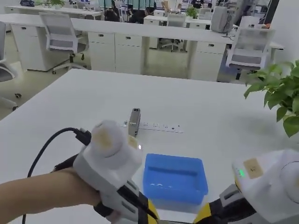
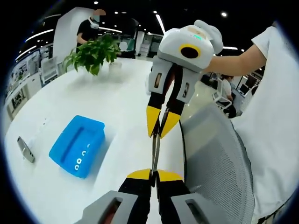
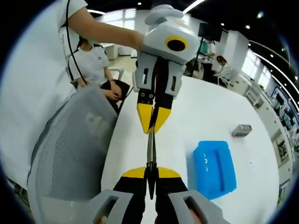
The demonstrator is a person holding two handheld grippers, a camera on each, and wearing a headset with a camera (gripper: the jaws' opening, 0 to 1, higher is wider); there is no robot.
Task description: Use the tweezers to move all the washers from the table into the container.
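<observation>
Over the near edge of the white table [image 1: 93,98], the left gripper [image 2: 154,175] and the right gripper [image 2: 161,125] point at each other tip to tip, with the tweezers [image 2: 155,150] spanning the gap between them. Each gripper has its yellow-tipped jaws pressed together on one end of the tweezers, so the thin metal tool is pinched at both ends. It sits just beside the mesh back of a gray chair [image 2: 219,172]. From the head view the left gripper [image 1: 150,213] comes in from the lower left on a bare forearm. The right gripper [image 1: 204,215] comes in from the lower right, with a green light lit on its white body. Between and just beyond them the blue container [image 1: 175,163] rests flat on the table, apart from the tweezers. Several small pale washers [image 2: 81,157] lie in a short row inside it, close to one end wall. Farther back on the table a small gray metal block [image 1: 134,121] stands at the end of a power strip [image 1: 159,126] set into the tabletop. A leafy green plant [image 1: 280,93] reaches in at the table's right edge. Behind the chair, in the right gripper view, a person [image 3: 93,65] in a white shirt sits.
</observation>
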